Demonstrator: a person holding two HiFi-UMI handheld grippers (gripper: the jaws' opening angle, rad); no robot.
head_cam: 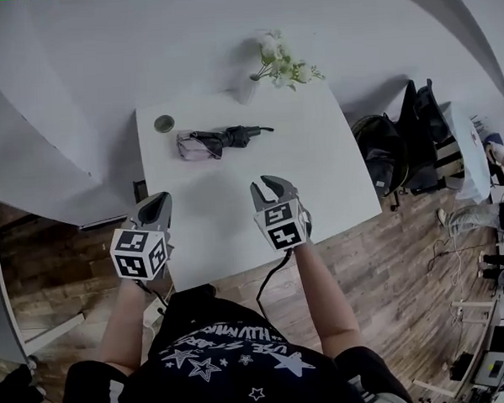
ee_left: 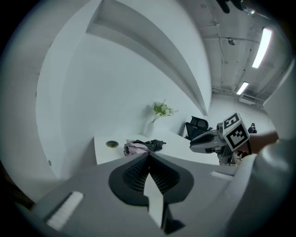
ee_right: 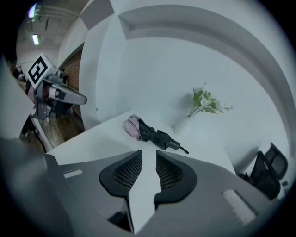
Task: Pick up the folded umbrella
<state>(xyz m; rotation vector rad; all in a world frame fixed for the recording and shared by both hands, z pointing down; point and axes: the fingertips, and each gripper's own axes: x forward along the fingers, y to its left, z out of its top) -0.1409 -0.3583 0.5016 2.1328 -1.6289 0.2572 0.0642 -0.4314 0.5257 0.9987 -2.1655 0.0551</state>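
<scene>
The folded umbrella (head_cam: 219, 142), black with a pale pink end, lies on the white table (head_cam: 318, 176) toward its far left; it also shows in the left gripper view (ee_left: 143, 146) and the right gripper view (ee_right: 150, 133). My left gripper (head_cam: 159, 201) hovers at the table's near left edge, well short of the umbrella, its jaws (ee_left: 149, 155) shut on nothing. My right gripper (head_cam: 265, 186) hangs over the near middle of the table, also short of the umbrella. Its jaws (ee_right: 149, 152) stand slightly open with nothing between them.
A small round dish (head_cam: 164, 123) sits left of the umbrella. A white vase of flowers (head_cam: 274, 65) stands at the table's far edge against the wall. A black chair (head_cam: 384, 152) and bags stand right of the table on the wooden floor.
</scene>
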